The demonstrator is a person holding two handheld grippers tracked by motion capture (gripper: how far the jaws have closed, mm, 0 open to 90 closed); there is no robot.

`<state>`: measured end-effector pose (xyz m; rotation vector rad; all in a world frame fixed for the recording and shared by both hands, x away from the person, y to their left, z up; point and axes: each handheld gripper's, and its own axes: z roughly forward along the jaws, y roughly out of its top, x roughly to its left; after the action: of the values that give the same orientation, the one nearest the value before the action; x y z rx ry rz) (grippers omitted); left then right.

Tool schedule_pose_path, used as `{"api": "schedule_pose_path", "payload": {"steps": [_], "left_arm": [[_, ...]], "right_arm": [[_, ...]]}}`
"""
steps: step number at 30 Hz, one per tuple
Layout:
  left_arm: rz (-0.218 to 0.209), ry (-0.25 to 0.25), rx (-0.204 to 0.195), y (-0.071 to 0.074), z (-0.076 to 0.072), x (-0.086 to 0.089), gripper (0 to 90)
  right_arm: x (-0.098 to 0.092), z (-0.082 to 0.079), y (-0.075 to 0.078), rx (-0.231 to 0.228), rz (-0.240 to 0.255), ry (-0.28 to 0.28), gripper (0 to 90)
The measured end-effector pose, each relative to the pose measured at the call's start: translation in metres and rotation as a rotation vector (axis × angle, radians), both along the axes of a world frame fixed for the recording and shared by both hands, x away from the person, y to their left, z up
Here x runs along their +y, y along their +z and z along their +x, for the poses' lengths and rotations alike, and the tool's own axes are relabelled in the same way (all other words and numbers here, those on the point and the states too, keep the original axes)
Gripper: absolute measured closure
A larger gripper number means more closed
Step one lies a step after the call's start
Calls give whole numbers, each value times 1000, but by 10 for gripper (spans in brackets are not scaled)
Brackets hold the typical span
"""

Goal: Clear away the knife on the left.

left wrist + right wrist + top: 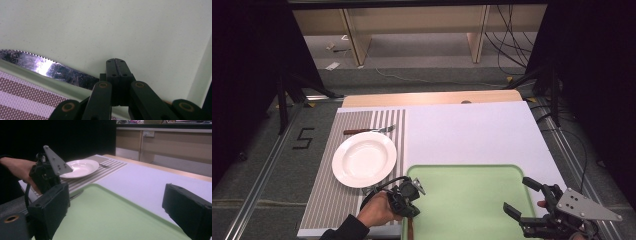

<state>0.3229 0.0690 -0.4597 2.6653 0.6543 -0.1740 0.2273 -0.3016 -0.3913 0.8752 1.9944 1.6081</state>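
Note:
My left gripper points down at the left rim of the green tray. Its jaws are shut, tip against tip, with nothing visible between them. A serrated table knife lies along that rim and passes beneath the jaws. Its brown handle pokes out toward me. My right gripper hovers open at the tray's right edge, holding nothing. In the right gripper view the left gripper and its hand sit at the tray's far rim.
A white plate rests on the striped placemat left of the tray. Beyond the plate lies a fork with a brown handle. A white board covers the table.

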Motion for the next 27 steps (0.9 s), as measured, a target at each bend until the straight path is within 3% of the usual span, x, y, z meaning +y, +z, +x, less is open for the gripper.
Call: {"api": "schedule_pose_path", "payload": {"steps": [8,13,19,27], "left_arm": [[2,5,-12,0,0,0,891],[-40,15,-8,5,-2,-1,711],[-99,39,-59,12,-6,-5,402],[-181,55,-121,20,-10,-5,236]], "right_arm": [[0,0,0,-2,-1,0,87],[0,0,0,-2,-1,0,88],[0,0,0,-3,-2,1,87],[0,0,0,-3,-2,1,88]]}}
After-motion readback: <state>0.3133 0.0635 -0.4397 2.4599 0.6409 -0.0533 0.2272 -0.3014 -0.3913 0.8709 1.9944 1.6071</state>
